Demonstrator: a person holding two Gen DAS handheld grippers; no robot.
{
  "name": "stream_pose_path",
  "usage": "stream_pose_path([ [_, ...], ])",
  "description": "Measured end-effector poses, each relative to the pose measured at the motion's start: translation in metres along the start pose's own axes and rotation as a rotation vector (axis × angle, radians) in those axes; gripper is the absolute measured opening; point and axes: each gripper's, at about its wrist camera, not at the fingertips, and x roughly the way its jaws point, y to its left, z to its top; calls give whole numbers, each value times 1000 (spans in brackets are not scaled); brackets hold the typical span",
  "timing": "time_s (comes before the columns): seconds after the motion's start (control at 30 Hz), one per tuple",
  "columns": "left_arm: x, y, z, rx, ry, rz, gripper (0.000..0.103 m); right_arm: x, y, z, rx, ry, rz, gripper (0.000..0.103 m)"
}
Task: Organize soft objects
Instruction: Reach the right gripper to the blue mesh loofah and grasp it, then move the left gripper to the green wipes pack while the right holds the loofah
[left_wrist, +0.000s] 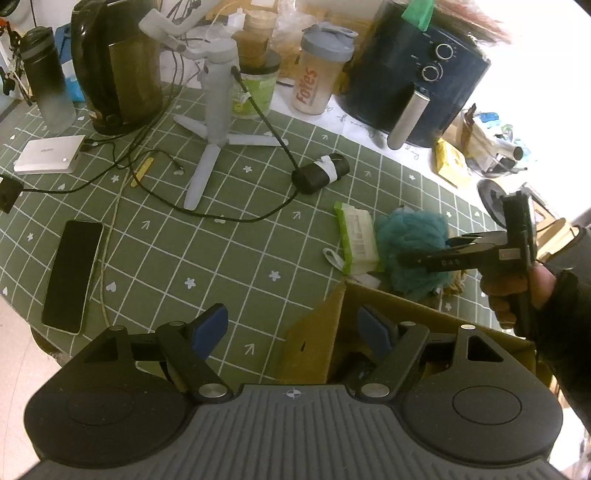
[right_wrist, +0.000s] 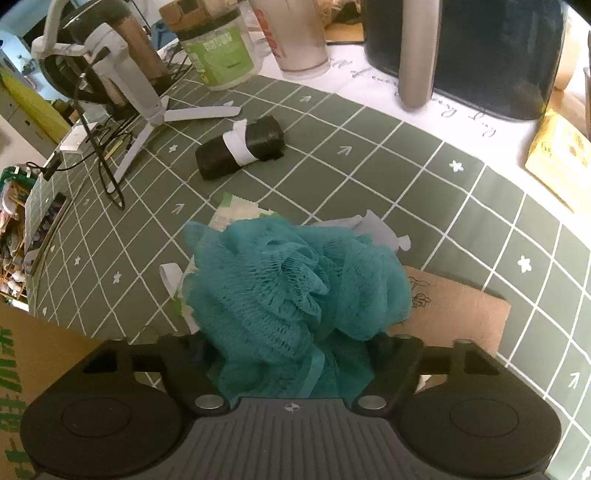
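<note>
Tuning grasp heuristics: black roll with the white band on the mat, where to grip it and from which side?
Grip the black roll across its short width at the white band, coming from above. It lies flat on the green mat as a long bundle, so jaws probably span the narrow sides best. Either end has clear mat; the tripod leg sits just behind it.

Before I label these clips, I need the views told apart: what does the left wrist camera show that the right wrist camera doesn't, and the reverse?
Left wrist only: a phone lying dark-side up, a white power bank, the open, empty left gripper over a cardboard box, and the hand holding the right gripper.

Right wrist only: the mesh weave of the teal bath loofah between the right gripper fingers, and a printed cardboard flap.

Both: the loofah, black taped roll, white tripod, green-labelled jar, green grid mat.
</note>
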Motion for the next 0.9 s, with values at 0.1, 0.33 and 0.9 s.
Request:
stream_pose_path([
  [0.1,-1,-1,3,12,-9,-7,77,-14,1,0,-7,-36,-13,57],
  [0.33,-3,-6,12,48,-30,-26,77,-54,-2,-6,42,-148,-31,52],
  [0.9,3,-21,39,155,-62,-60,77,-136,10,-33,113,-332,-117,51],
])
